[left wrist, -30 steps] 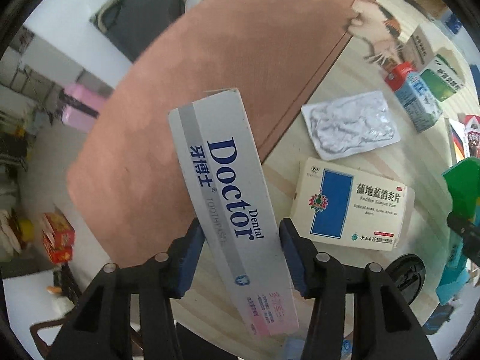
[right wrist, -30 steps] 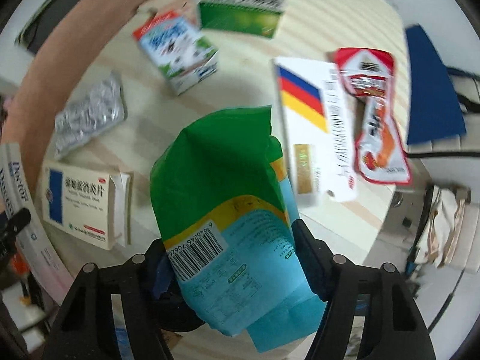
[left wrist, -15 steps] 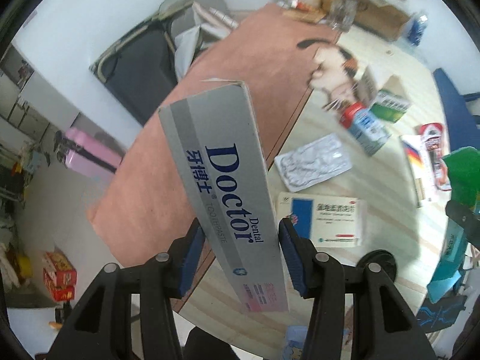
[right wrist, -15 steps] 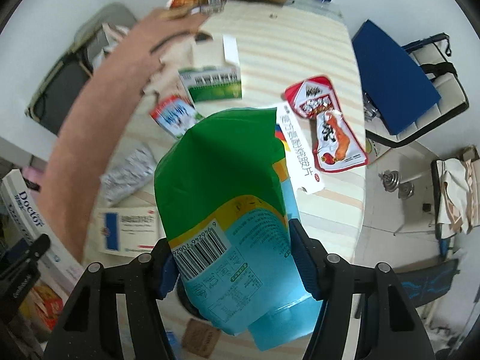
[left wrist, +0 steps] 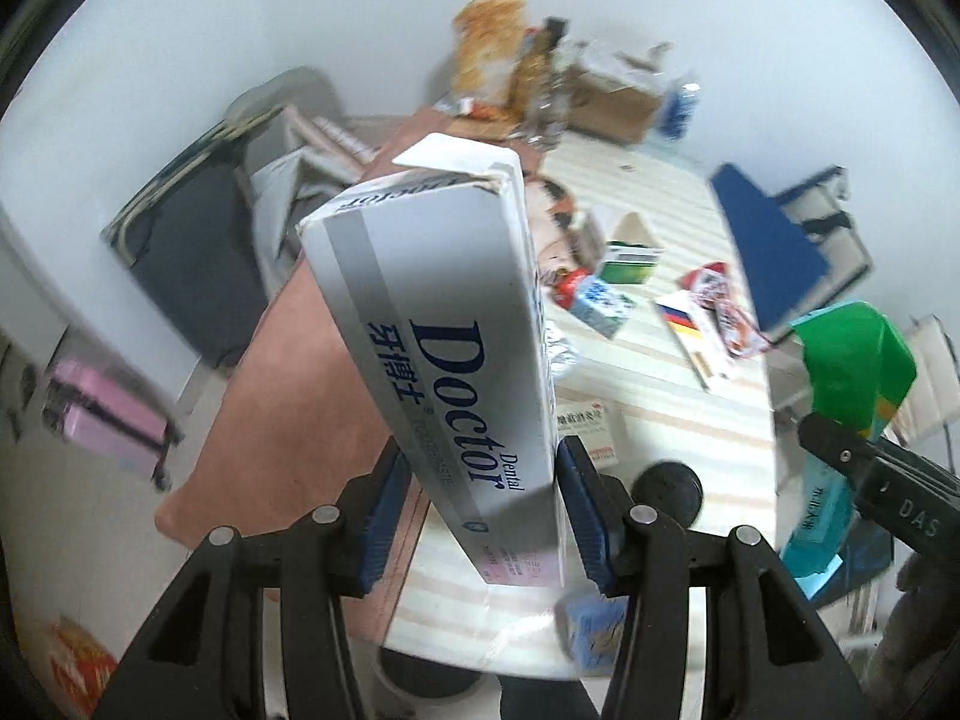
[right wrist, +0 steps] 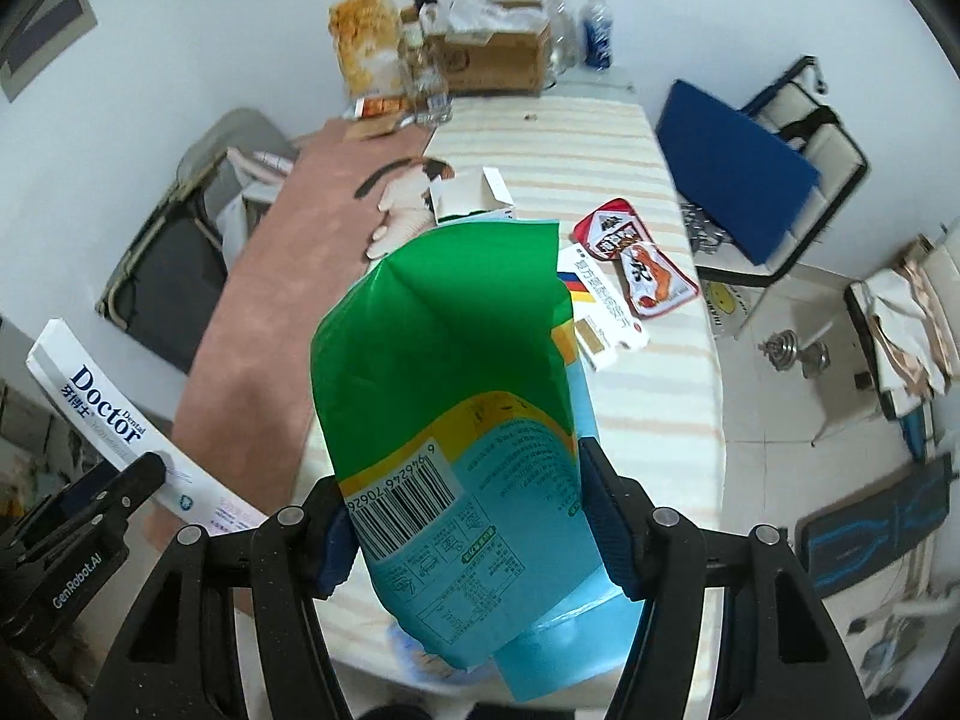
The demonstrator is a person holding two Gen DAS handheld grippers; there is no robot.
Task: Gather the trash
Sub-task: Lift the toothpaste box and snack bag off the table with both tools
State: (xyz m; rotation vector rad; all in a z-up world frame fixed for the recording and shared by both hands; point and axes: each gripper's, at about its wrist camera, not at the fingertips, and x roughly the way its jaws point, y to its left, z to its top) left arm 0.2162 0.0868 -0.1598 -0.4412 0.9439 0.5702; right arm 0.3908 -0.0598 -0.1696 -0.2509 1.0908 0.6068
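Note:
My left gripper (left wrist: 480,504) is shut on a grey-and-white "Doctor" toothpaste box (left wrist: 444,336), held upright high above the table; the box also shows in the right wrist view (right wrist: 120,426). My right gripper (right wrist: 465,516) is shut on a green-and-blue plastic pouch (right wrist: 456,396), which also shows in the left wrist view (left wrist: 852,360). On the striped table (right wrist: 600,150) lie red snack wrappers (right wrist: 636,258), a long white box with coloured stripes (right wrist: 606,318), an open white-and-green box (right wrist: 474,198), a small milk carton (left wrist: 600,300) and a white medicine box (left wrist: 591,429).
A brown mat (right wrist: 282,276) covers the table's left side. A cardboard box (right wrist: 492,54), bottles and a snack bag (right wrist: 366,48) stand at the far end. A blue-cushioned chair (right wrist: 732,168) is to the right, a dark bag (right wrist: 174,276) to the left. A round black object (left wrist: 666,489) sits near the table's front edge.
Both grippers have risen and pulled back from the table with their items still held. The table now appears farther away and more of the room shows.

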